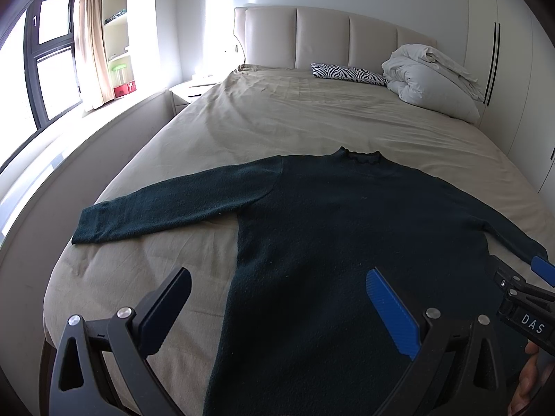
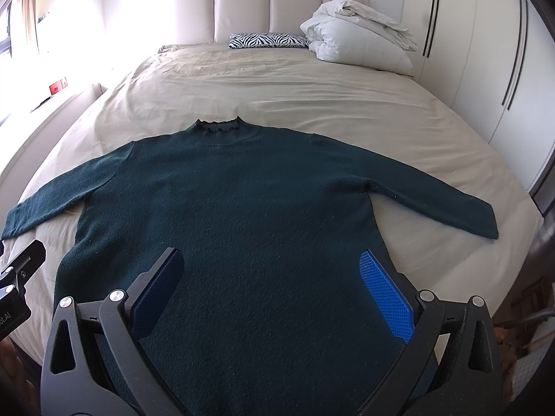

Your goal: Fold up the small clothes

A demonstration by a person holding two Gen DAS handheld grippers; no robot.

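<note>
A dark green sweater [image 1: 347, 228] [image 2: 242, 201] lies flat on the bed, collar toward the headboard, both sleeves spread out to the sides. My left gripper [image 1: 277, 277] hovers open above the sweater's lower left side, nothing between its fingers. My right gripper [image 2: 270, 260] hangs open above the sweater's lower body, likewise holding nothing. The right gripper's blue tip [image 1: 543, 272] shows at the right edge of the left wrist view, near the right sleeve's cuff. Part of the left gripper [image 2: 20, 277] shows at the left edge of the right wrist view.
The bed [image 1: 277, 114] has a beige sheet and a padded headboard [image 1: 329, 38]. A zebra-print pillow [image 1: 347, 74] and a bundled white duvet [image 1: 433, 76] lie at its head. Wardrobe doors [image 2: 485, 52] stand to the right; a window [image 1: 45, 59], curtain and nightstand [image 1: 189, 92] are to the left.
</note>
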